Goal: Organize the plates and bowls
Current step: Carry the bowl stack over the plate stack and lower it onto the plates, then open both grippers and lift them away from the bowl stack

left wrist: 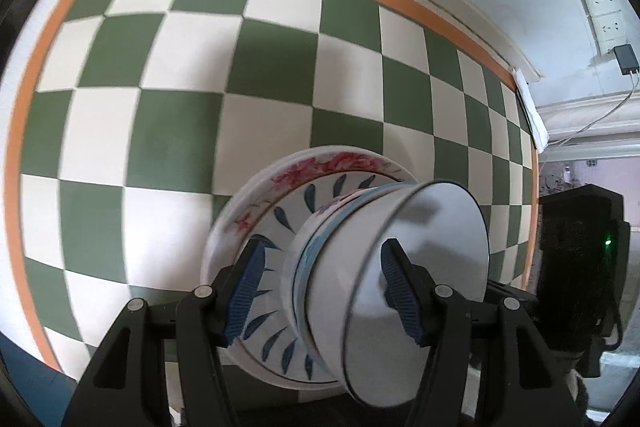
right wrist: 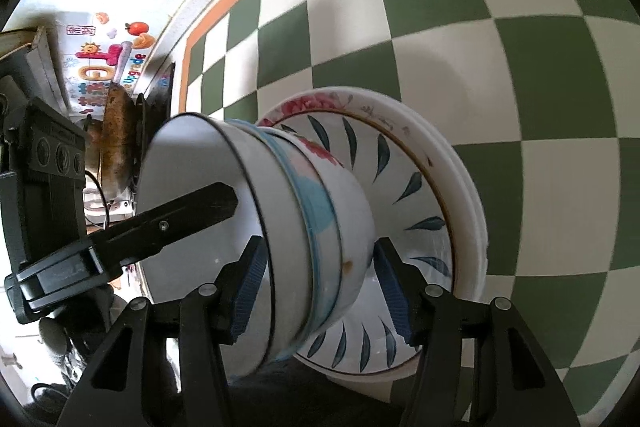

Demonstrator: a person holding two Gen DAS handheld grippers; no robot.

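A stack of nested bowls sits on a blue-leaf plate (left wrist: 280, 215) (right wrist: 416, 187), which lies on a pink-flowered plate (left wrist: 320, 167) (right wrist: 320, 103). The top bowl (left wrist: 432, 227) (right wrist: 192, 155) is white with a dark rim. Under it are a blue-banded bowl (right wrist: 316, 211) and a flowered bowl (right wrist: 352, 195). My left gripper (left wrist: 324, 267) straddles the bowls' wall with one pad inside the top bowl and one outside, gaps showing at both. My right gripper (right wrist: 320, 267) straddles the opposite wall the same way, pads close to the bowls with a thin gap. A black finger (right wrist: 192, 211) of the left gripper reaches into the top bowl.
The stack stands on a green-and-white checked cloth (left wrist: 180, 107) (right wrist: 540, 67) with an orange border. The right device's black body (left wrist: 580, 259) is close on the right. Wall sockets (left wrist: 604, 15) and a plugged charger are beyond the table; a brown pan (right wrist: 116, 139) stands off its far edge.
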